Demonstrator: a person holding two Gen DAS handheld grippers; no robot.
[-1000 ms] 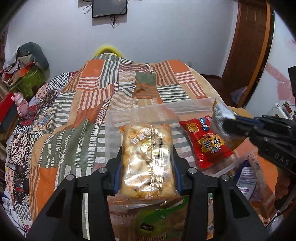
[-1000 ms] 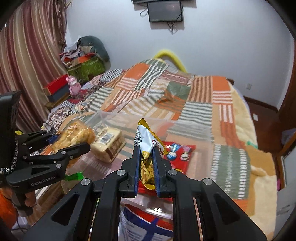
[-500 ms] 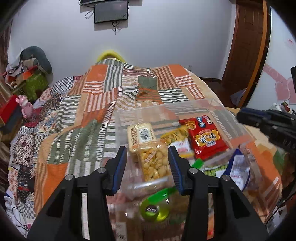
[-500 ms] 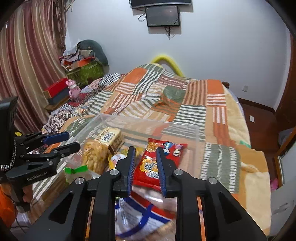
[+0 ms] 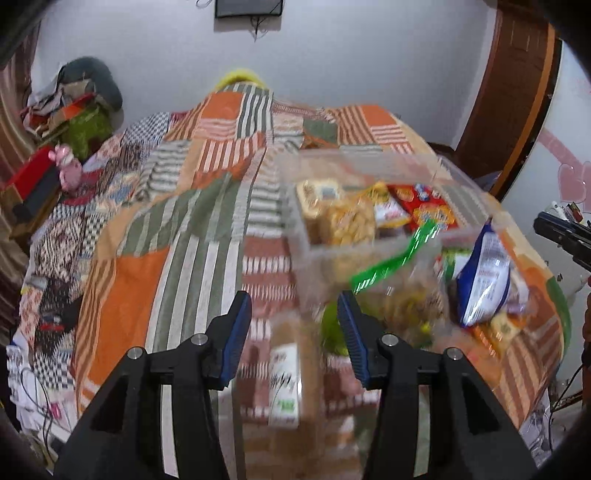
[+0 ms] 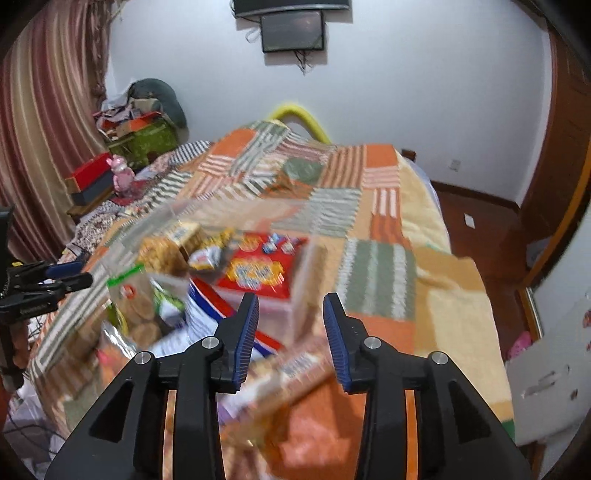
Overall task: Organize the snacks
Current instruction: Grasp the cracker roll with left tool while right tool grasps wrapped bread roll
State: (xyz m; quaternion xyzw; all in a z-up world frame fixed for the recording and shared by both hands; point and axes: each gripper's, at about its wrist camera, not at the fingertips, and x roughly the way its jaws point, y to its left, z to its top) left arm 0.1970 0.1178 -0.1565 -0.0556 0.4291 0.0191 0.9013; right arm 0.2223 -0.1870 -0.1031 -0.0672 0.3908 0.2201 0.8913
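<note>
Opening, both empty | left tongs (image 5: 293, 332) and right tongs (image 6: 290, 336) hang over loose snack packs, ready to pick | clear box (image 6: 299, 295) on the bed (image 6: 373, 258) holds red pack (image 6: 258, 273), so snacks stay together

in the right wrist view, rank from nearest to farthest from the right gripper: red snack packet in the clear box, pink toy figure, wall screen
1. Red snack packet in the clear plastic box, just ahead of the right gripper, whose jaws are opening, empty.
2. Pink toy figure, far left, beside the bed.
3. Wall screen, top centre, far wall.
</note>
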